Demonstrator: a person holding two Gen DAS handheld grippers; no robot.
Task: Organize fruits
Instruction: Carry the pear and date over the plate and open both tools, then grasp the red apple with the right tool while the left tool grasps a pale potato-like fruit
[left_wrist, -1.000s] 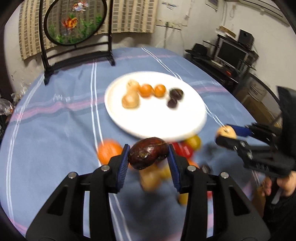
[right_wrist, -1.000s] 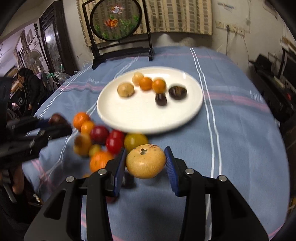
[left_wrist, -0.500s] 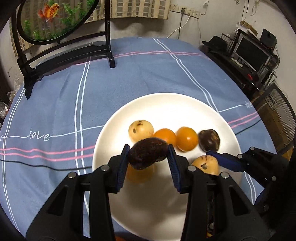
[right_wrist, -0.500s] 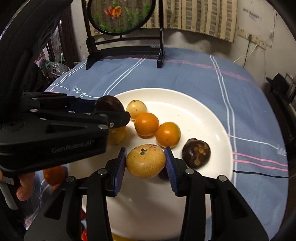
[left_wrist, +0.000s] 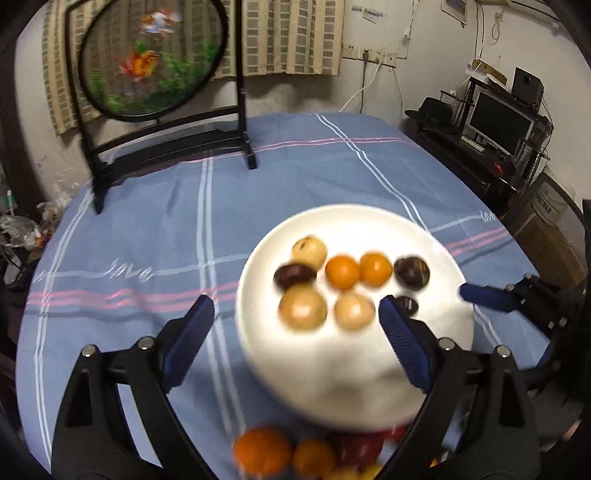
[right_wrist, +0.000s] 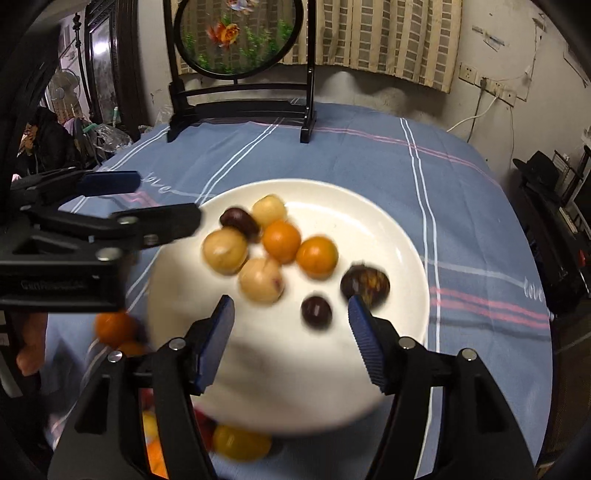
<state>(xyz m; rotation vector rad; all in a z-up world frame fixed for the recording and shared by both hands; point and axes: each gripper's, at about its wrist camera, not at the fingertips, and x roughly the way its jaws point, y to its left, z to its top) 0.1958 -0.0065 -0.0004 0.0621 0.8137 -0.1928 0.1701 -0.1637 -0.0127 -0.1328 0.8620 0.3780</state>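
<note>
A white plate (left_wrist: 332, 391) on the blue tablecloth holds several fruits: tan, orange and dark ones. My left gripper (left_wrist: 293, 308) hangs over the plate's near left part with its jaws opening and nothing between the pads. The dark brown fruit (left_wrist: 294, 275) lies on the plate beyond it. My right gripper (right_wrist: 290, 310) is over the plate (right_wrist: 295, 376), jaws opening, pads touching nothing. A tan fruit (right_wrist: 261, 280) rests just ahead of it. The left gripper (right_wrist: 168, 199) shows at the left of the right wrist view.
Several loose fruits lie on the cloth by the plate's near edge, among them an orange one (left_wrist: 262, 450) and a yellow one (right_wrist: 240, 441). A round goldfish screen (left_wrist: 151, 59) on a black stand is at the table's far side. A desk with a monitor (left_wrist: 498, 122) is off to the right.
Both grippers have opened. The dark brown fruit and the tan fruit have left the jaws and now lie on the plate. Both grippers have drawn back from the fruit row.
</note>
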